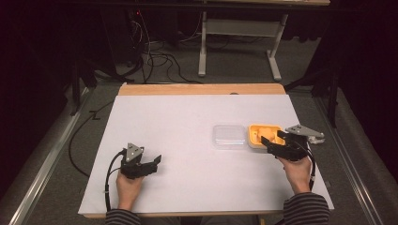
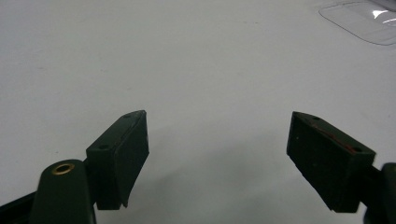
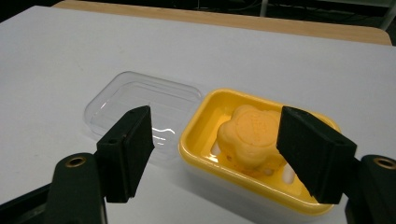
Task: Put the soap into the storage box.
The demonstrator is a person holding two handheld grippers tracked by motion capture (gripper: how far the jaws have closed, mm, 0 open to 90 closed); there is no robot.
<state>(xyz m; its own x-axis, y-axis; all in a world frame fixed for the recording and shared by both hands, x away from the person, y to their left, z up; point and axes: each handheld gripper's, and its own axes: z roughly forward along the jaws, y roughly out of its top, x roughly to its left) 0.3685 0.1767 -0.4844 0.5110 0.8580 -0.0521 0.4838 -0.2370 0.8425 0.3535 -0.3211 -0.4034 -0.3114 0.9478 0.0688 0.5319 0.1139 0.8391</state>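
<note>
– Where is the soap (image 3: 252,136) found from the right gripper (image 1: 277,139)?
– Just beyond its spread jaws, in the yellow dish (image 3: 201,123) at the table's (image 1: 178,122) right; nothing is pinched. A clear lid (image 1: 229,136) lies touching the dish's left side.
– And the left gripper (image 1: 152,165)?
– Well apart at near left, jaws spread, empty.

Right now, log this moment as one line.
left gripper: open, idle | right gripper: open, at soap in yellow dish | clear lid: beside dish
</note>
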